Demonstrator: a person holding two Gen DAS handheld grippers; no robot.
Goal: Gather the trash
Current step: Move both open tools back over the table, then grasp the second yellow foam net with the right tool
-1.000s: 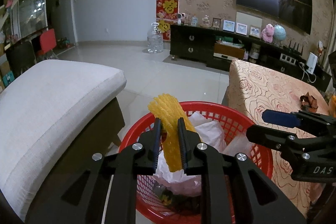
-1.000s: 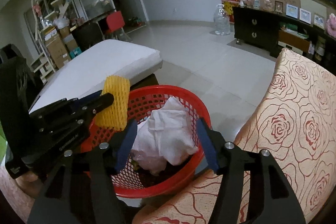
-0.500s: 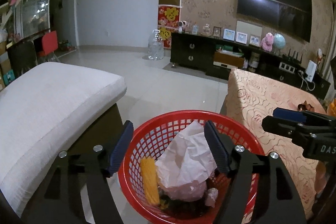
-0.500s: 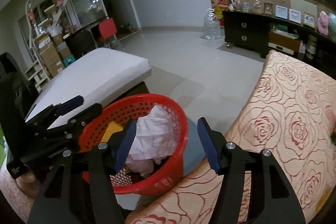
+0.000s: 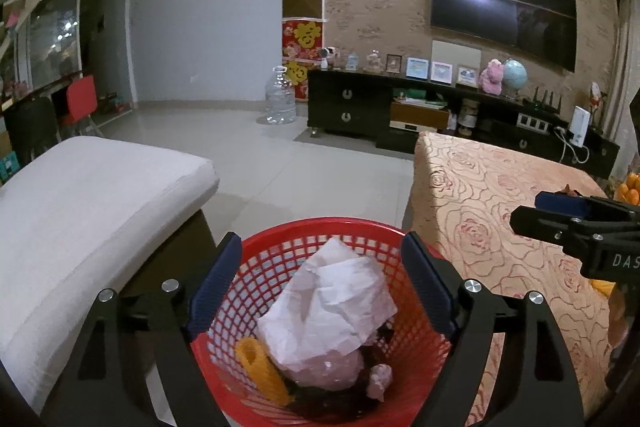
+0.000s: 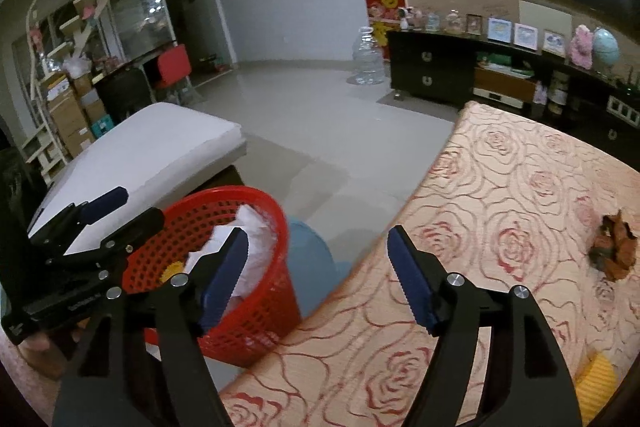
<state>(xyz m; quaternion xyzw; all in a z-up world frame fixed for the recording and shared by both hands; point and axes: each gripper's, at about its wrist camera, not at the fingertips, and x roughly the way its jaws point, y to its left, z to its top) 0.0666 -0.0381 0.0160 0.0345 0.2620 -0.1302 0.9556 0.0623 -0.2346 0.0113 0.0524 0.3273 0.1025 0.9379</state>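
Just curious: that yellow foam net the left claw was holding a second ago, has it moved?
Yes. The yellow foam net dropped into the red basket, beside the crumpled white paper.

- Left hand-held gripper (image 5: pixel 320 283): tilted downward, jaws opening wide, nothing between the blue pads; seen at 9 o'clock in the right wrist view.
- Right hand-held gripper (image 6: pixel 316 277): tilted downward, jaws opening, nothing held; at 3 o'clock in the left view.

A dark television (image 5: pixel 502 21) hangs on the patterned wall above a long black cabinet (image 5: pixel 400 107) lined with picture frames (image 5: pixel 418 67), a pink plush toy (image 5: pixel 491 77) and a globe (image 5: pixel 515 74), while a clear water jug (image 5: pixel 280 101) stands on the pale tiled floor (image 5: pixel 304 163) near a white cushioned seat (image 5: pixel 88 195).
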